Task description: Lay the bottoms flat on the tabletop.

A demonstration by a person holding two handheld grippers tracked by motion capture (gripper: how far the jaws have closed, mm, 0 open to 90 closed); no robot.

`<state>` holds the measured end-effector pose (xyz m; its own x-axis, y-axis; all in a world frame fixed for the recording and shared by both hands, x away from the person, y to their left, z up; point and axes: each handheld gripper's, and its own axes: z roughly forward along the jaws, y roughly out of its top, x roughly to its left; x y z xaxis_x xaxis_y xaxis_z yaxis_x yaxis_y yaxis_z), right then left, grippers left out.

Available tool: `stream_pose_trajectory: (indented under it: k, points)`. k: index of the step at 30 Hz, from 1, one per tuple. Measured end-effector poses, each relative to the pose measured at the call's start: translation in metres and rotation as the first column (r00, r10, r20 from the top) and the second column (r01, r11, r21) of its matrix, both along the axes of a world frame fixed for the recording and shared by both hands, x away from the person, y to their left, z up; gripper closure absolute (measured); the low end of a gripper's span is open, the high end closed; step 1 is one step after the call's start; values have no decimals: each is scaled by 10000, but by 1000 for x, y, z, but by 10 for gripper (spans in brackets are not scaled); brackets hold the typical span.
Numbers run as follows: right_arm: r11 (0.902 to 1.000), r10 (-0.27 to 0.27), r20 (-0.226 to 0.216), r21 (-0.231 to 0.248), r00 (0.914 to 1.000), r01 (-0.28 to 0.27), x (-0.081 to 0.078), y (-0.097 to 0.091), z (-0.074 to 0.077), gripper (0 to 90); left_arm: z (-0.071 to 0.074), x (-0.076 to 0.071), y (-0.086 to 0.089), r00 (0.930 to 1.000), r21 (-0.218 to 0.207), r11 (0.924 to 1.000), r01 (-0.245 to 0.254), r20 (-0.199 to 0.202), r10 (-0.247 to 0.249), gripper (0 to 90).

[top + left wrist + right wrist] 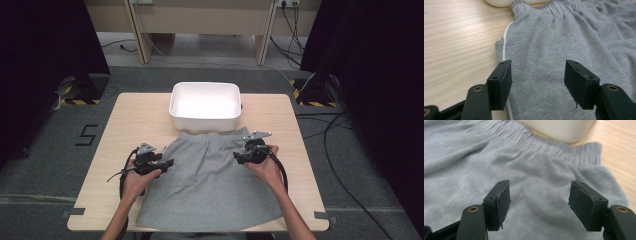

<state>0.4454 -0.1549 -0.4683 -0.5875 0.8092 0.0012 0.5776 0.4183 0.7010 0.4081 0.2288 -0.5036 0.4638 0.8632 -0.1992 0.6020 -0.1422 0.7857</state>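
Here, pale wood table (pixel 125 130), grey garment (pixel 210 180), perhaps shorts, white tub (pixel 205 106), both hand-held grippers released, dark curtains (pixel 45 45).

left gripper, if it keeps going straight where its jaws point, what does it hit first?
Most likely the grey shorts: the left gripper has its jaws open over the fabric near the side seam. The white tub lies beyond the waistband.

A single black figure "5" (pixel 88 135) is marked on the grey floor (pixel 50 150), just off the left edge of the table (pixel 125 120), about level with its middle. No other writing, label or brand can be read on anything else in the high view or in either gripper view.
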Motion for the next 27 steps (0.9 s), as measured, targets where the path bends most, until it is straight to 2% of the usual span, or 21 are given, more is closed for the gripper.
stream_pose_trajectory:
  k: [6, 11, 14, 19, 24, 27]
  points:
    - [10000, 13, 35, 78, 10000, -13, -3, 2, -2, 340, -2, 3, 6, 9998, 36, 9999, -136, -134, 137, 353]
    - [9993, 296, 111, 204, 9995, -298, -10, 10, 1, 340, -3, 4, 10, 9997, 151, 9998, -128, -211, 131, 347]
    - [9977, 514, 198, 443, 9985, -523, -19, 17, 5, 341, -6, 5, 13, 9992, 188, 9995, -241, -301, 246, 341]
    - [9928, 1088, 345, 463, 9935, -1104, -33, 31, 9, 341, -6, 7, 14, 9992, 188, 9996, -201, -342, 208, 338]
    - [9847, 1582, 369, 679, 9867, -1605, -45, 45, 13, 342, -4, 9, 20, 9989, -204, 9996, -218, -424, 209, 332]
    - [9783, 1889, 371, 790, 9813, -1913, -52, 53, 15, 341, -4, 10, 23, 9984, -260, 9991, -329, -477, 316, 330]
